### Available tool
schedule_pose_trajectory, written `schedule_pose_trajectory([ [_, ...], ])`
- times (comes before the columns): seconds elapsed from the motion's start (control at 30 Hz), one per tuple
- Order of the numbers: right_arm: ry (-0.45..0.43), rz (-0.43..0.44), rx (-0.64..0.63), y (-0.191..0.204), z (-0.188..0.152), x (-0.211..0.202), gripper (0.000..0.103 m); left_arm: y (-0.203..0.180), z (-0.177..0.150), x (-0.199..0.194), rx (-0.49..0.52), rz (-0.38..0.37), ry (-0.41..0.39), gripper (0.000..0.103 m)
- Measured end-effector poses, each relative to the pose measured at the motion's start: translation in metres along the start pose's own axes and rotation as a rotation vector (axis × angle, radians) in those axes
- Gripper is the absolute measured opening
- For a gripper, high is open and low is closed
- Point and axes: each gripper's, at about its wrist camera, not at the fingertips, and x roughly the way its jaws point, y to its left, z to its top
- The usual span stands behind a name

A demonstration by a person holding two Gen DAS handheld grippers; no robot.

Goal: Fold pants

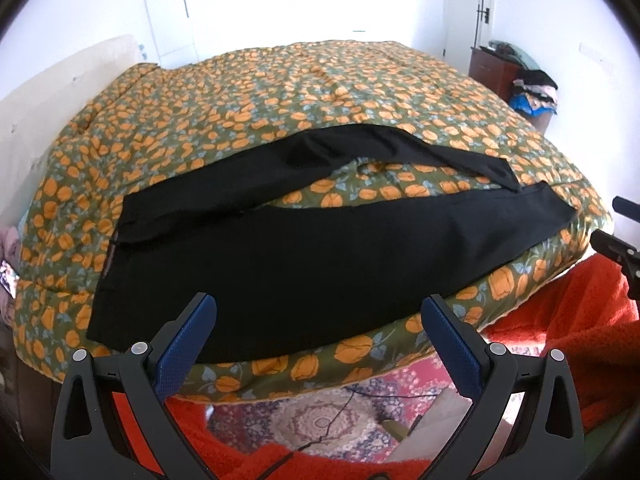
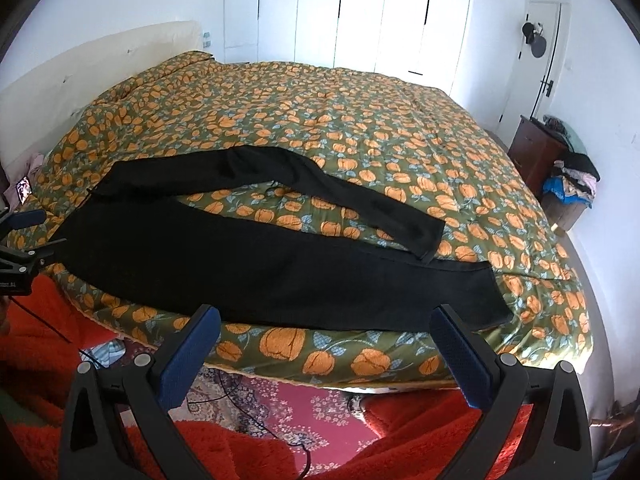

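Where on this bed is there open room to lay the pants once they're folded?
The far half of the quilt, between the pants and the wardrobe, lies bare. So does the wedge between the two legs. The near edge is crowded: the pants run along it.

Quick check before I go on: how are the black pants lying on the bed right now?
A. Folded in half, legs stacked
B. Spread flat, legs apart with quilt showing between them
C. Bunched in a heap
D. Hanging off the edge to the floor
B: the pants lie flat, and the quilt shows between the two legs.
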Motion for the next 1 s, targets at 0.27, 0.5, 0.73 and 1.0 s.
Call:
schedule_pose_trajectory([
  [0.27, -0.017, 0.032, -0.043, 0.012, 0.006, 0.009, 0.103, -0.006, -0.002, 0.017, -0.011, -0.050, 0.022, 0.102],
  [0.5, 0.010, 0.096, -0.089, 0.041, -0.012, 0.017, 0.103, -0.017, -0.017, 0.024, 0.025, -0.086, 0.076, 0.102],
  [0.73, -0.010, 0.098, -0.120, 0.051, -0.008, 0.016, 0.103, -0.014, -0.009, 0.020, 0.008, -0.045, 0.026, 0.102],
  [1.0, -0.014, 0.087, -0.098, 0.046, -0.008, 0.015, 0.103, -0.016, -0.012, 0.017, 0.032, 0.012, 0.017, 0.102],
])
